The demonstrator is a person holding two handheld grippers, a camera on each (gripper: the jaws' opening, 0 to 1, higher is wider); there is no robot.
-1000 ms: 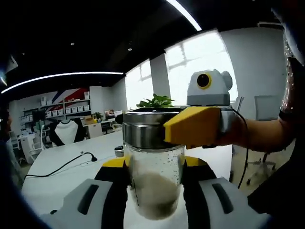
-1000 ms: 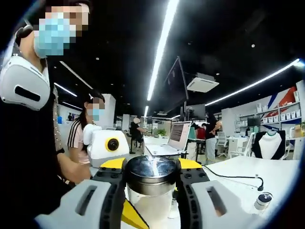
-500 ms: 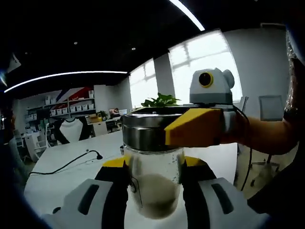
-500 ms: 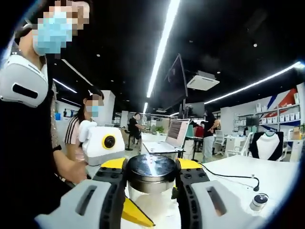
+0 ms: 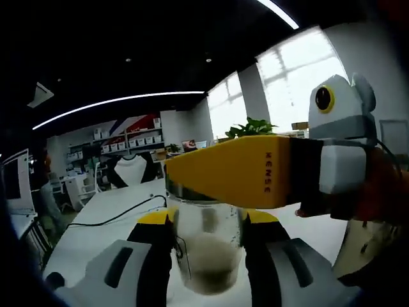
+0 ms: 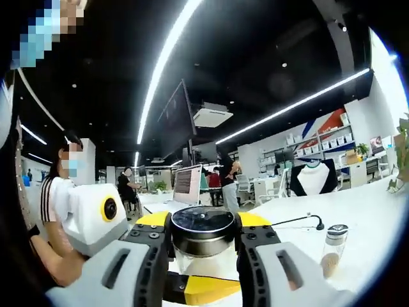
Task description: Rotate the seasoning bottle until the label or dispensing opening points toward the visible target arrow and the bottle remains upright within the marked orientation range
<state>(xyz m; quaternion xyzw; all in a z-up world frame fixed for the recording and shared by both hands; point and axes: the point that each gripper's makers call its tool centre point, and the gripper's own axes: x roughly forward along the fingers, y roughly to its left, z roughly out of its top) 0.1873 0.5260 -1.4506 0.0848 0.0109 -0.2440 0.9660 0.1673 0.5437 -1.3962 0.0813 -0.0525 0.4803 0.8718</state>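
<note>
The seasoning bottle [image 5: 206,252] is a clear glass jar with pale powder in its lower half and a round metal lid [image 6: 203,225]. It stands upright between the jaws of my left gripper [image 5: 206,224], which is shut on the glass body. My right gripper [image 6: 203,224] is shut on the lid from the opposite side. In the left gripper view one of the right gripper's yellow fingers [image 5: 236,171] crosses in front of the lid and hides most of it. In the right gripper view a yellow finger [image 6: 204,289] of the left gripper shows below the lid.
A white table [image 5: 96,224] carries a black cable [image 5: 121,216]. A second small bottle [image 6: 331,251] stands on the table to the right, and a laptop [image 6: 185,185] sits farther back. A person [image 6: 57,192] sits at the left. A green plant [image 5: 252,128] is behind.
The right gripper has swung around the lid, so its yellow finger now lies across the front of the lid in the left gripper view. The right gripper view has panned, bringing the small bottle further in.
</note>
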